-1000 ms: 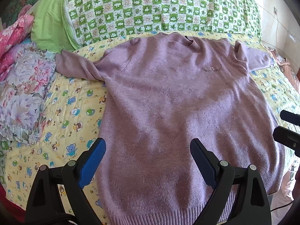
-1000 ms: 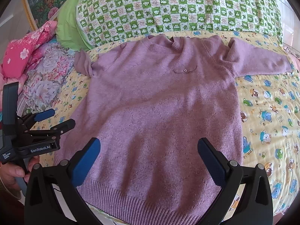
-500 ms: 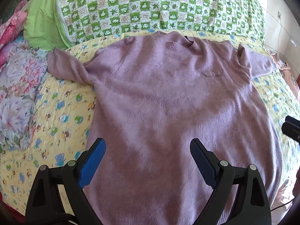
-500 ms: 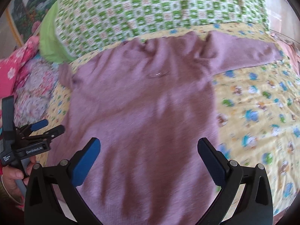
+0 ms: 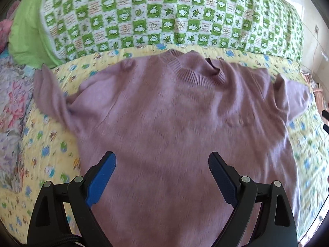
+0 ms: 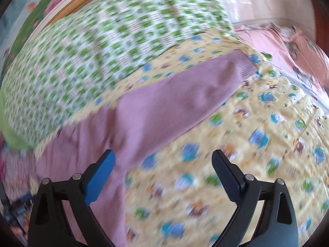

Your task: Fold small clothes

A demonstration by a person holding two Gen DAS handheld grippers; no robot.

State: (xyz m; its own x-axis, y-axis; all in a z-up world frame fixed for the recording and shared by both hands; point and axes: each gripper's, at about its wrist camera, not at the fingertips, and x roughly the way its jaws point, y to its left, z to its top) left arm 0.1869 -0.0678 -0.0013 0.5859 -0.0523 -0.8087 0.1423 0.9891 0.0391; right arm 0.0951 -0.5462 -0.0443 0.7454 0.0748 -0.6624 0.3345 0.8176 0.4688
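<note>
A mauve knitted sweater (image 5: 174, 123) lies flat, front up, on a yellow cartoon-print quilt, its collar toward the pillows and both sleeves spread out. My left gripper (image 5: 162, 164) hovers open over the sweater's chest with nothing between its fingers. In the blurred right wrist view my right gripper (image 6: 163, 162) hangs over the quilt just below the sweater's right sleeve (image 6: 181, 100). Its jaws are wide and closing, and nothing sits between them. The sleeve's ribbed cuff (image 6: 242, 63) points to the upper right. The right gripper's tips (image 5: 326, 119) show at the left wrist view's right edge.
A green-and-white checked pillow cover (image 5: 164, 16) runs along the bed's head. A floral blanket (image 5: 12, 111) lies bunched at the left. Pink bedding (image 6: 287, 47) lies beyond the quilt's (image 6: 257, 144) right edge. The other gripper (image 6: 18, 210) shows low at the left.
Both grippers moved up the sweater toward the collar. The right one swung right and rolled, from over the sweater's body to beside the right sleeve. Its jaws narrowed slightly.
</note>
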